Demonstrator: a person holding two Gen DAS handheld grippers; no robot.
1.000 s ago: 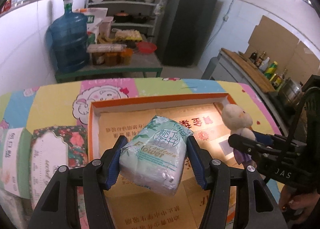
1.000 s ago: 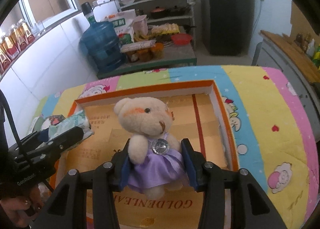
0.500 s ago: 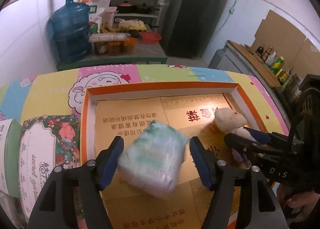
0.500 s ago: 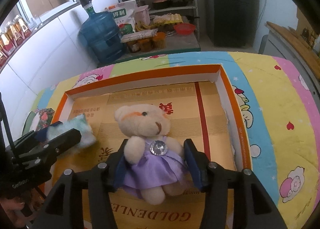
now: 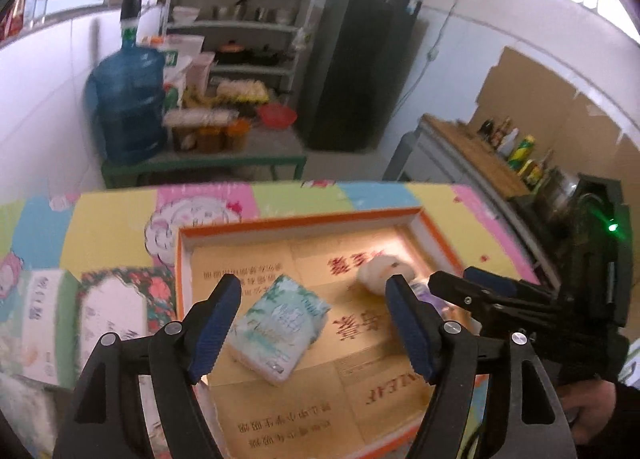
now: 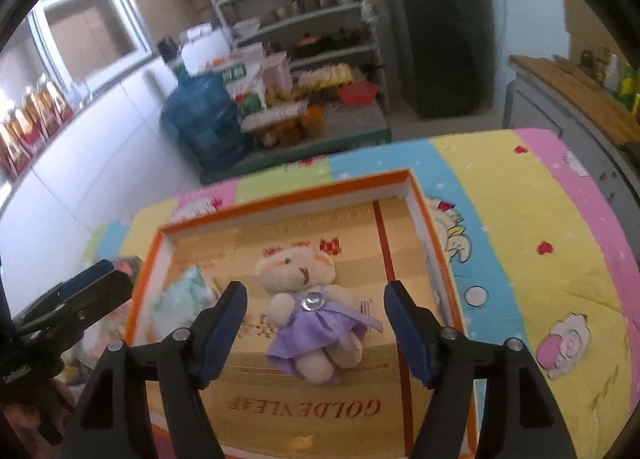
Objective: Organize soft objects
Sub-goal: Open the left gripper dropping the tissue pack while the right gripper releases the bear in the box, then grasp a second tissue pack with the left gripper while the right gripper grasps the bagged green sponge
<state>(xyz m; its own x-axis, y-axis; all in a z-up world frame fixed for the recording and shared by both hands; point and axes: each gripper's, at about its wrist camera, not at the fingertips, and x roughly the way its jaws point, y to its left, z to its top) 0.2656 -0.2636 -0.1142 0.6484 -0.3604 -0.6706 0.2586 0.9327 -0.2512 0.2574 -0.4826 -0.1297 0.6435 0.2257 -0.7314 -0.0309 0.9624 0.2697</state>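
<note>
left wrist view first: the tissue pack (image 5: 280,329) lies flat on the floor of the orange-rimmed box (image 5: 182,259), between the fingers of the left gripper (image 5: 313,325), which are spreading with nothing pressed by either pad. it looks light and squashy, with a slick plastic wrap, so a grip across its short sides would hold best. the left gripper tilts steeply down over the box.

right wrist view: the teddy bear (image 6: 310,309) in its purple dress lies on its back further right in the same box. the right gripper (image 6: 314,329) stands over it, jaws opening, both pads clear of the plush. it should be light and yielding; the torso is probably the surest place to pinch. this gripper slants down too.
</note>
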